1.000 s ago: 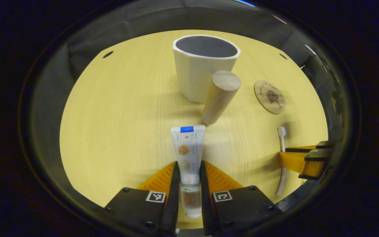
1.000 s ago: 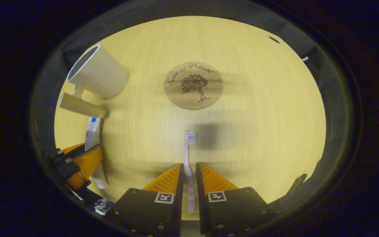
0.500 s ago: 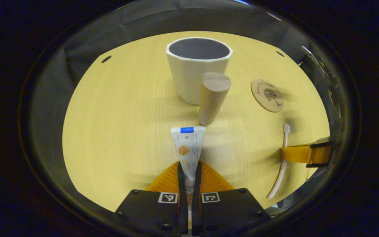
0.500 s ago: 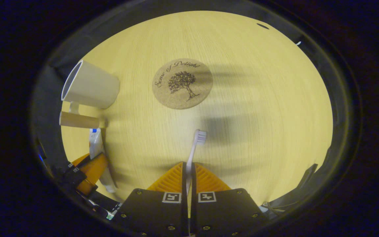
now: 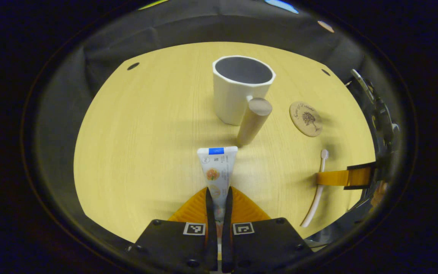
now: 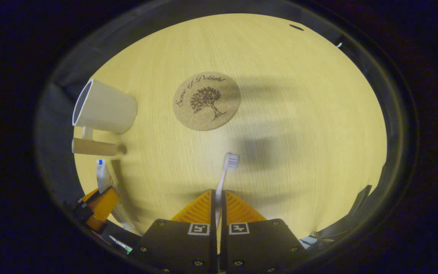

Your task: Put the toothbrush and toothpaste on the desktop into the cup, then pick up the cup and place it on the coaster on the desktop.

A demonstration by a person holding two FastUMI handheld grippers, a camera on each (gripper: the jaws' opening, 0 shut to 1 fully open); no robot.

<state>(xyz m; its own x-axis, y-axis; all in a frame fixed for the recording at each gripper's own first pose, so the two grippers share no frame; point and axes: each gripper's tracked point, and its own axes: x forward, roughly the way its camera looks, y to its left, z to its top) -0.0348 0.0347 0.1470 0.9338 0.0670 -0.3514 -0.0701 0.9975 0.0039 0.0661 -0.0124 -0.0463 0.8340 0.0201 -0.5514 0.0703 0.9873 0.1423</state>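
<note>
**Both jaws clenched on their items, cup standing free**

The toothpaste (image 5: 218,171) is a flat tube pinched between the jaws of the left gripper (image 5: 218,198); its crimped, blue-striped end points forward toward the cup, while its lower part disappears between the two fingers. The tube's forward end lies just short of the cup's handle.

The toothbrush (image 6: 224,173) sits in the jaws of the right gripper (image 6: 218,199), clamped on its thin handle, with the bristled head sticking out ahead of the fingertips and leaning slightly right. The head is between the jaws and the coaster, apart from the coaster.

The cup (image 5: 242,89) stands upright on the tabletop (image 5: 146,144), mouth open and nothing visible inside. Its cylindrical wooden handle (image 5: 254,120) juts toward the left gripper. Neither gripper touches the cup.

The coaster (image 6: 206,101), a round cork disc with a tree drawing, lies flat on the tabletop to the right of the cup, near it but not touching. In the left gripper view the right gripper appears to the right of the cup, beyond the coaster, with the toothbrush crossing its fingers.
</note>
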